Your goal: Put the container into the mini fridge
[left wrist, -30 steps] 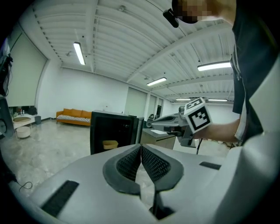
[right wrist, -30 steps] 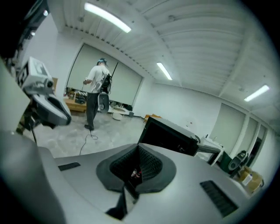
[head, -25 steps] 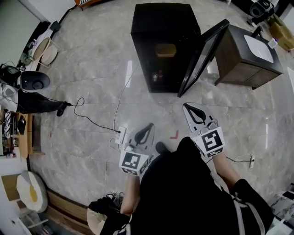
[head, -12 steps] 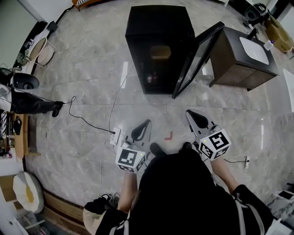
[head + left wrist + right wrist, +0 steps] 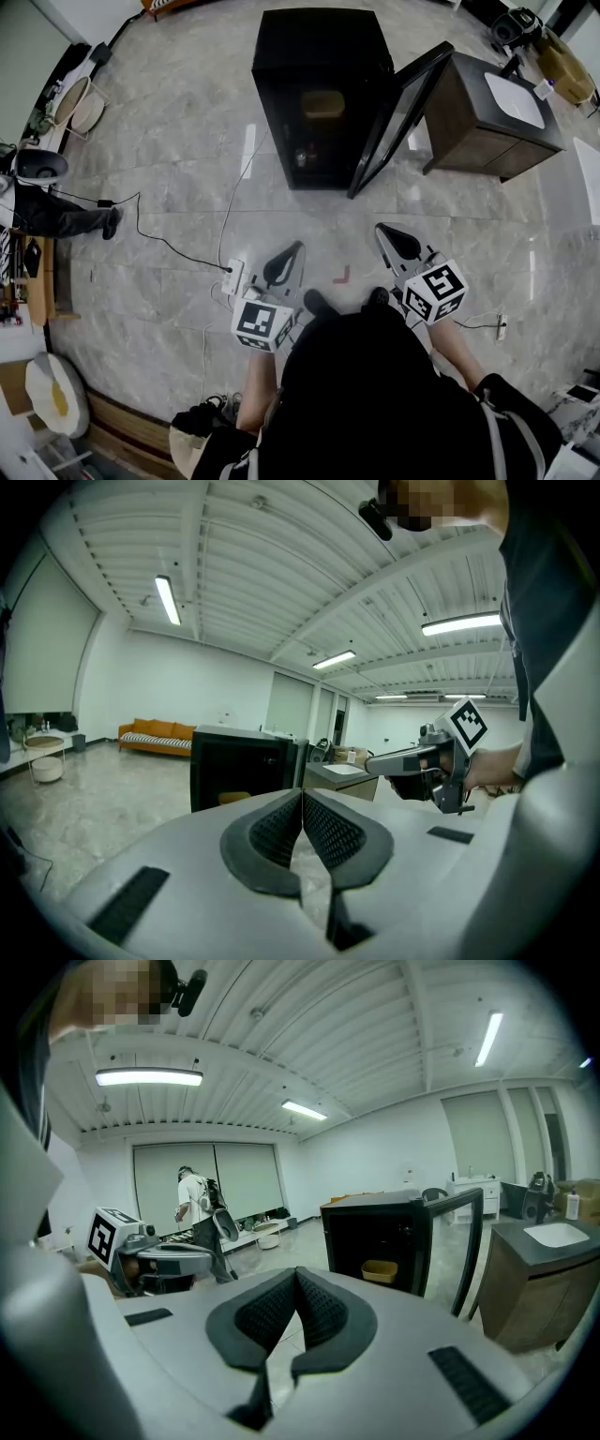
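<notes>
The black mini fridge [image 5: 323, 89] stands on the floor ahead with its glass door [image 5: 396, 120] swung open to the right. A yellow container [image 5: 323, 104] sits on a shelf inside it, also seen as the container [image 5: 379, 1271] in the right gripper view and the container [image 5: 233, 798] in the left gripper view. My left gripper [image 5: 290, 253] and right gripper [image 5: 386, 233] hang low in front of me, well short of the fridge. Both are shut with nothing between the jaws, as the left gripper [image 5: 302, 808] and right gripper [image 5: 296, 1286] show close up.
A dark wooden cabinet [image 5: 492, 122] with a white sink stands right of the door. A power strip [image 5: 233, 277] and its cable [image 5: 178, 246] lie on the marble floor to my left. A person [image 5: 198, 1213] stands far off. An orange sofa [image 5: 157, 735] lines the far wall.
The fridge sits slightly higher and more to the left in the head view. Both grippers stay shut and shifted a little lower and to the left.
</notes>
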`<act>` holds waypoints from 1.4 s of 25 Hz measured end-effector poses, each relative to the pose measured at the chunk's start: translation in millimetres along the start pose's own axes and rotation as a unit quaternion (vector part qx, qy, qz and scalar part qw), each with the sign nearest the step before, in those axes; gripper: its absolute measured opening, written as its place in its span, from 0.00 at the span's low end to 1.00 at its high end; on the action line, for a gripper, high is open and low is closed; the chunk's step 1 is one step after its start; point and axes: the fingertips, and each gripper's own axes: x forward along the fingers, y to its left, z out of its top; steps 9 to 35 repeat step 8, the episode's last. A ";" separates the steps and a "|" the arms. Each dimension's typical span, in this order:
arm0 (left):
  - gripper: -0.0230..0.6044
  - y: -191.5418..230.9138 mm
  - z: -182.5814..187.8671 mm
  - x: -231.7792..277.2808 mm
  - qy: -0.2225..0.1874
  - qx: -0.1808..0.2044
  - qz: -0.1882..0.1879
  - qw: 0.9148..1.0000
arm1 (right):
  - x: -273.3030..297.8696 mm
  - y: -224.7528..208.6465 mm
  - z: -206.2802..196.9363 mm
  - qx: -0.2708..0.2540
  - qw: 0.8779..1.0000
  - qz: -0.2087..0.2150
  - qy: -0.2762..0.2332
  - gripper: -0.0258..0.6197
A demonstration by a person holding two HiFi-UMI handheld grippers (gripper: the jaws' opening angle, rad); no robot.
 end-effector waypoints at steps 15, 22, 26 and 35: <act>0.09 7.1 1.6 -8.3 0.000 0.003 0.002 1.000 | 3.6 10.0 0.6 -0.008 1.000 0.011 -0.001 0.07; 0.09 7.1 1.6 -8.3 0.000 0.003 0.002 1.000 | 3.6 10.0 0.6 -0.008 1.000 0.011 -0.001 0.07; 0.09 7.1 1.6 -8.3 0.000 0.003 0.002 1.000 | 3.6 10.0 0.6 -0.008 1.000 0.011 -0.001 0.07; 0.09 7.1 1.6 -8.3 0.000 0.003 0.002 1.000 | 3.6 10.0 0.6 -0.008 1.000 0.011 -0.001 0.07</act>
